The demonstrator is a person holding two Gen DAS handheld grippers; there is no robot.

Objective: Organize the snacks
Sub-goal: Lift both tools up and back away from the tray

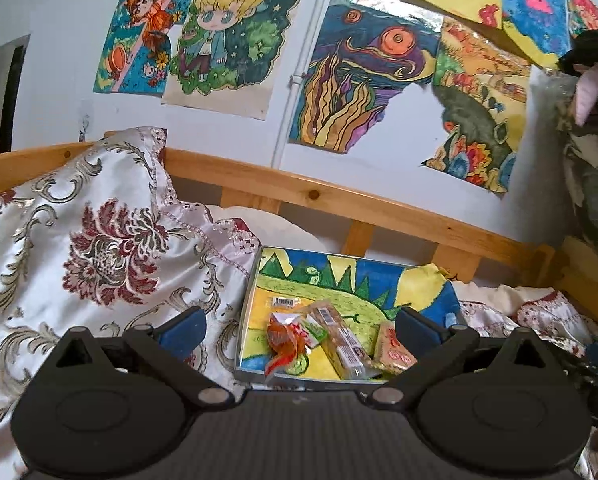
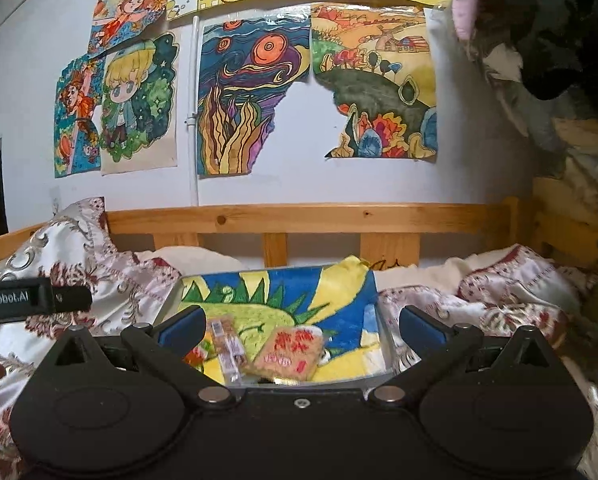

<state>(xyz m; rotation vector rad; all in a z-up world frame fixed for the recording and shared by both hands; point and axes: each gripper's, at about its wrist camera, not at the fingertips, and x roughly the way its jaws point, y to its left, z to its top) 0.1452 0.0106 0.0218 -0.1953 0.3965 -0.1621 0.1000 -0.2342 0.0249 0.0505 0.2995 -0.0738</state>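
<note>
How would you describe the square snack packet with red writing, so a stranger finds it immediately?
On the bed lies a shallow grey tray lined with a colourful drawing. The square beige snack packet lies at its near right, beside a long clear-wrapped bar. Only it bears big red characters.

A pale wall (image 2: 339,188) is covered with bright children's drawings (image 2: 243,92), split by a thin white pipe (image 2: 193,120). Below runs a pine bed rail (image 2: 299,218), with a floral satin quilt (image 1: 99,240) heaped on the bed. Soft, even light.
</note>
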